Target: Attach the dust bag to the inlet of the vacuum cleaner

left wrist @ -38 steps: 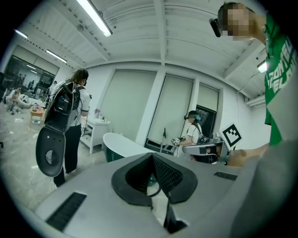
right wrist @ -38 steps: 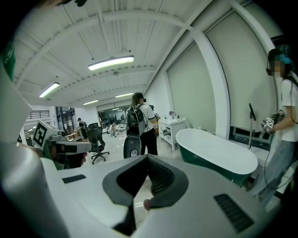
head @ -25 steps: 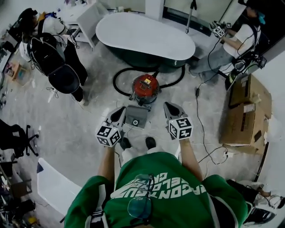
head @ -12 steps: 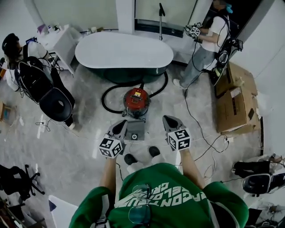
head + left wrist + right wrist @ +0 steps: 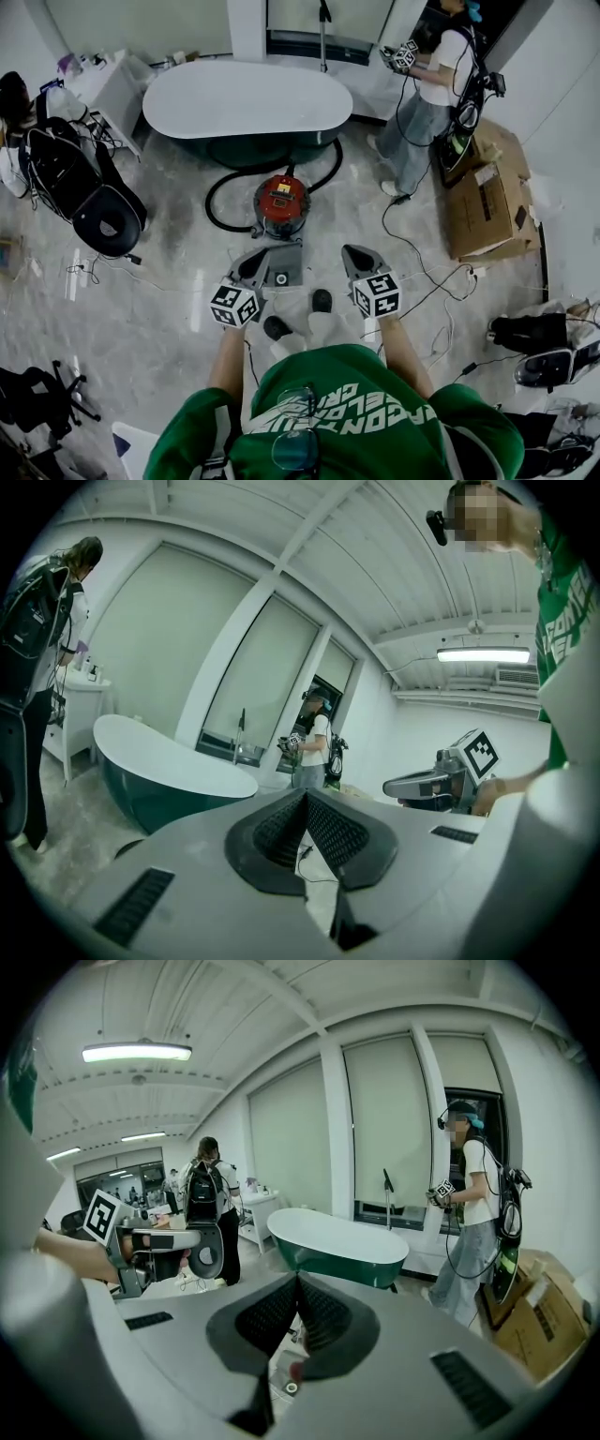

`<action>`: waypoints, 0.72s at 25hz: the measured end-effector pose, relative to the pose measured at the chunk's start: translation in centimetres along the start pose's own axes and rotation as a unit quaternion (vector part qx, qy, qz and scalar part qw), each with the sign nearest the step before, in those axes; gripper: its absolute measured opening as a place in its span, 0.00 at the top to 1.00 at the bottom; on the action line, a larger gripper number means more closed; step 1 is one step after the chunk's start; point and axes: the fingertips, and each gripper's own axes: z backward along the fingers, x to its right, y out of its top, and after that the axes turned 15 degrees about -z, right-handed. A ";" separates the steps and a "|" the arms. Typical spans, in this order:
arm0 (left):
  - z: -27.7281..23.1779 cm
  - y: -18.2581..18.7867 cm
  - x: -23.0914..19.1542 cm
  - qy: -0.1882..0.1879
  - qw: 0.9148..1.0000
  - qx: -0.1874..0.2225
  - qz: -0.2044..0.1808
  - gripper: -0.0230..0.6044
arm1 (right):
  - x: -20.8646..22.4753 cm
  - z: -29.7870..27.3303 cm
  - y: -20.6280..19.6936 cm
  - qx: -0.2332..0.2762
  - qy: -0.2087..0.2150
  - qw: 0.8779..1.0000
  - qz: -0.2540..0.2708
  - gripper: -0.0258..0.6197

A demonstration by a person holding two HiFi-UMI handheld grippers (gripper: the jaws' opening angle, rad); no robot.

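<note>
Far left: a person with a black backpack (image 5: 70,178) stands on the pale marbled floor (image 5: 169,281).

Left claw (image 5: 253,263): held level in front of the wearer, above the floor. In its own view the left claw (image 5: 305,797) has its ribbed black pads pressed together at the tips with nothing between them; only floor and a cable show through the gap lower down.

Flat grey dust bag with a round collar hole (image 5: 283,265): lies on the floor just right of the left claw's tip and between the two claws. It sits near the wearer's side of the round red vacuum cleaner (image 5: 281,200), apart from it and not attached. The inlet cannot be made out.

White oval bathtub with a dark green shell (image 5: 248,98): beyond the vacuum cleaner.

Right claw (image 5: 358,257): level and clear of the dust bag. In its own view the right claw (image 5: 298,1281) is closed tip to tip and empty.

Far right: a brown cardboard box (image 5: 483,211).
</note>
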 end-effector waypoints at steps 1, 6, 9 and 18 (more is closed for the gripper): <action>0.0 -0.1 -0.1 0.001 1.000 -0.001 0.001 0.96 | 0.1 -0.1 -0.1 -0.001 0.001 1.000 0.000 0.95; -0.6 -0.4 -0.4 0.006 1.000 -0.010 0.001 0.96 | 1.0 -1.1 0.1 -0.008 0.007 1.000 -0.003 0.95; -1.2 -0.8 -0.6 0.005 1.000 -0.020 -0.003 0.96 | 2.0 -1.9 0.3 -0.010 0.009 1.000 -0.004 0.95; -3.7 -2.3 -0.8 0.011 0.999 -0.045 -0.010 0.96 | 5.3 -4.6 0.0 -0.032 0.023 0.999 -0.001 0.95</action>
